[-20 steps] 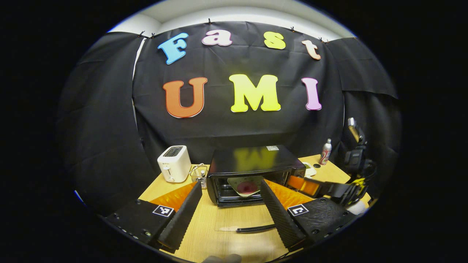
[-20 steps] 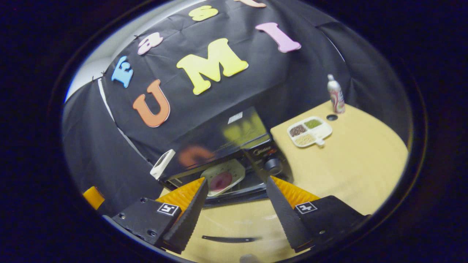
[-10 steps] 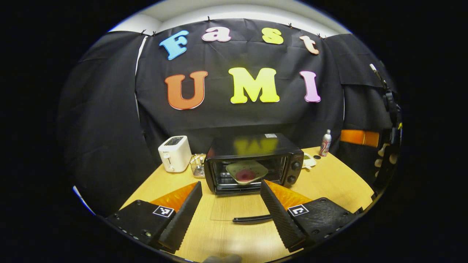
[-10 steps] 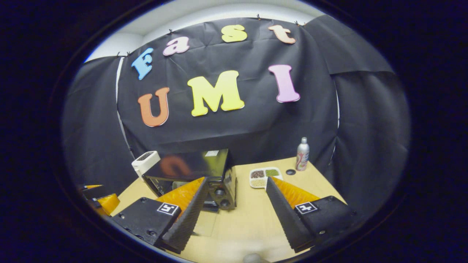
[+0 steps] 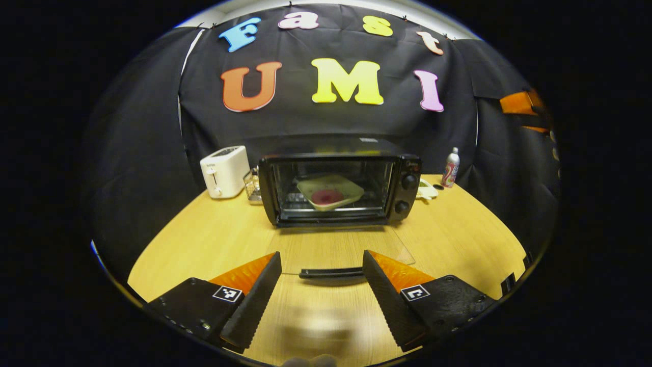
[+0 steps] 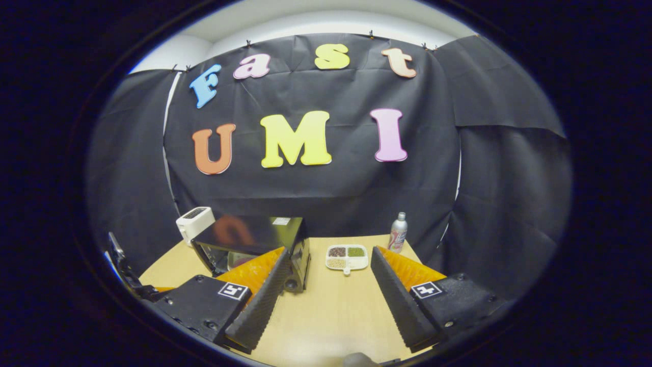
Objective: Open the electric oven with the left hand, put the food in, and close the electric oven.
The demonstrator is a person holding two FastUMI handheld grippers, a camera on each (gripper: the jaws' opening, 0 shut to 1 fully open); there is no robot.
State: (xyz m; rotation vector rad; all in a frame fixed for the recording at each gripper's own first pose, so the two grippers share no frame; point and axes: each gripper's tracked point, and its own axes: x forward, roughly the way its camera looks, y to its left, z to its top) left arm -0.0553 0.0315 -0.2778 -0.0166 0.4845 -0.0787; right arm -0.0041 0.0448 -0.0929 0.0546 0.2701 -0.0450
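the oven (image 5: 338, 188) stands at the far middle of the counter (image 5: 214, 239) in the left gripper view. its glass door (image 5: 341, 250) lies flat open toward the near side, with the dark handle (image 5: 331, 273) at its near edge. inside the oven sits a plate (image 5: 331, 189) with a round red food (image 5: 327, 196) on it. so the opening looks done and the food looks put in. what is left is to lift the door and shut the oven.

the left tongs (image 5: 321, 298) are wide and hold nothing. they hang near the handle, which lies between the two tips but a bit farther off. the right tongs (image 6: 326, 300) are wide too and hold nothing. in the right gripper view they point at the bare counter to the right of the oven (image 6: 254, 244), with a small tray (image 6: 347, 256) of seeds and a can (image 6: 398, 232) farther off.

a toaster (image 5: 224, 171) stands left of the oven.

a second ago the right tongs were close to the oven mouth, right by the plate. now they are pulled back and turned away to the right. the left tongs were higher and looked down on the oven top. now they are lower and look straight into the oven, with the handle closer to the tips.
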